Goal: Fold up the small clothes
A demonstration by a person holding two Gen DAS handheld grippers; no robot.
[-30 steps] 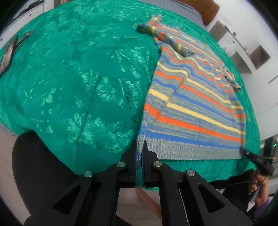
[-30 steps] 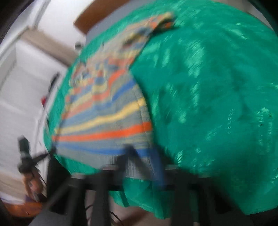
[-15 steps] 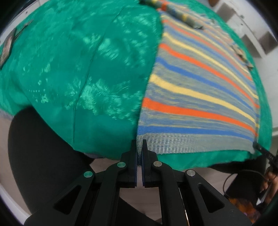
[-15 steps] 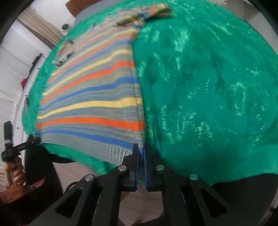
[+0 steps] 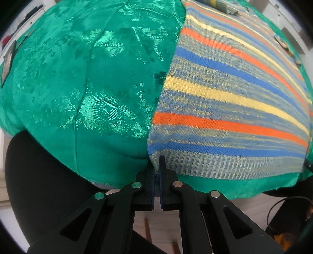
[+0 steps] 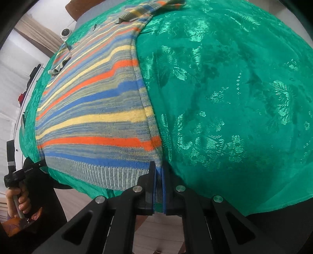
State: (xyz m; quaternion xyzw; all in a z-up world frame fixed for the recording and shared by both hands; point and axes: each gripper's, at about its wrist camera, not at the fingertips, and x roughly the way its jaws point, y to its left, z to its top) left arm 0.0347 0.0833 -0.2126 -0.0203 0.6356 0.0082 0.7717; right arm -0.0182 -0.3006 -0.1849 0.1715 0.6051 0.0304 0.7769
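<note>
Two black grippers, left gripper (image 5: 156, 166) and right gripper (image 6: 158, 172), each pinch a ribbed hem corner of the striped knit sweater (image 5: 234, 101) on glossy green floral cloth (image 6: 234, 97).

L black two-finger gripper (image 5: 156, 166) pinching ribbed hem corner of striped orange/blue/yellow knit sweater (image 5: 234, 101), flat on shiny green floral brocade cloth (image 5: 97, 88).

Green satin cloth (image 5: 101, 82) with a woven floral pattern covers the work surface, creased in long seams and hanging over the near edge; a flat dark object (image 5: 7, 62) lies at its far left edge, detail unclear; a small round white device (image 6: 65, 32) stands beyond the cloth; a brown panel (image 6: 78, 7) behind it; pale wood floor (image 6: 82, 187) below
</note>
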